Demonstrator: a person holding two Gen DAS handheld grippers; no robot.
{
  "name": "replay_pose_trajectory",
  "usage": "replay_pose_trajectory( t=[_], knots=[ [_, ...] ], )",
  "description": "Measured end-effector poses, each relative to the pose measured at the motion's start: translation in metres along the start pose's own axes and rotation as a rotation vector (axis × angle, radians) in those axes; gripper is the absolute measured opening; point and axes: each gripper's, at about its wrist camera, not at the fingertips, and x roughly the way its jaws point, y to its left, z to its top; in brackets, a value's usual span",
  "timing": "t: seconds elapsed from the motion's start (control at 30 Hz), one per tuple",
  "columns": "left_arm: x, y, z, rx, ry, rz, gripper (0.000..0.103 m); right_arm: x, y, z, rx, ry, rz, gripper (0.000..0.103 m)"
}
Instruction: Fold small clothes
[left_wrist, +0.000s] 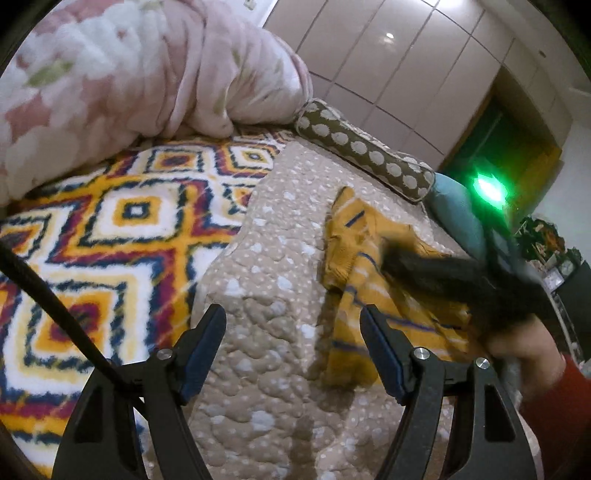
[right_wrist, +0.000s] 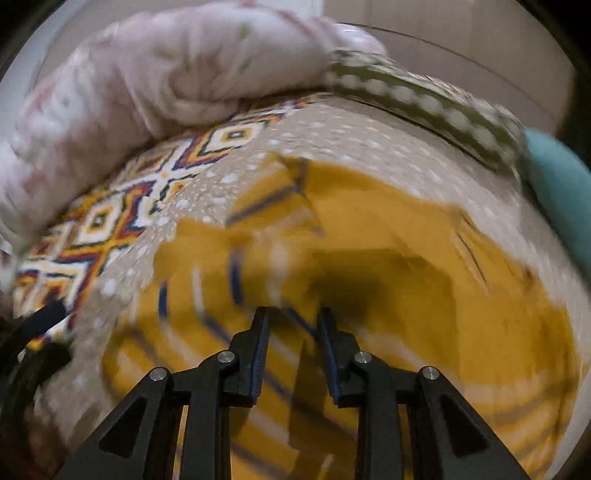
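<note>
A small mustard-yellow garment with white and blue stripes (left_wrist: 354, 266) lies crumpled on a beige quilted bedspread (left_wrist: 266, 258). My left gripper (left_wrist: 293, 317) is open and empty, hovering over the quilt just left of the garment. My right gripper (right_wrist: 293, 312) is open with a narrow gap, low over the yellow garment (right_wrist: 388, 258); the view is motion-blurred and nothing sits between the fingers. In the left wrist view the right gripper (left_wrist: 436, 269) shows as a dark blur over the garment's right part, with the hand in a red sleeve behind it.
A pink floral duvet (left_wrist: 129, 74) is piled at the back left. A bright geometric blanket (left_wrist: 110, 229) covers the bed's left side. A brown dotted bolster (left_wrist: 365, 151) and a teal pillow (left_wrist: 458, 214) lie along the far edge, with wardrobe doors (left_wrist: 399, 66) behind.
</note>
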Motion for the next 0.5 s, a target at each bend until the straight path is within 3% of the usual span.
replay_pose_trajectory(
  t=[0.17, 0.37, 0.5],
  knots=[
    [0.006, 0.015, 0.001, -0.051, 0.041, -0.034, 0.074, 0.036, 0.019, 0.056, -0.052, 0.000, -0.089, 0.029],
    [0.015, 0.016, 0.000, -0.058, 0.087, -0.043, 0.074, 0.060, 0.035, 0.077, -0.085, 0.037, -0.162, 0.029],
    [0.015, 0.012, 0.001, -0.048, 0.082, -0.034, 0.074, 0.042, 0.033, 0.093, -0.054, -0.019, -0.126, 0.045]
  ],
)
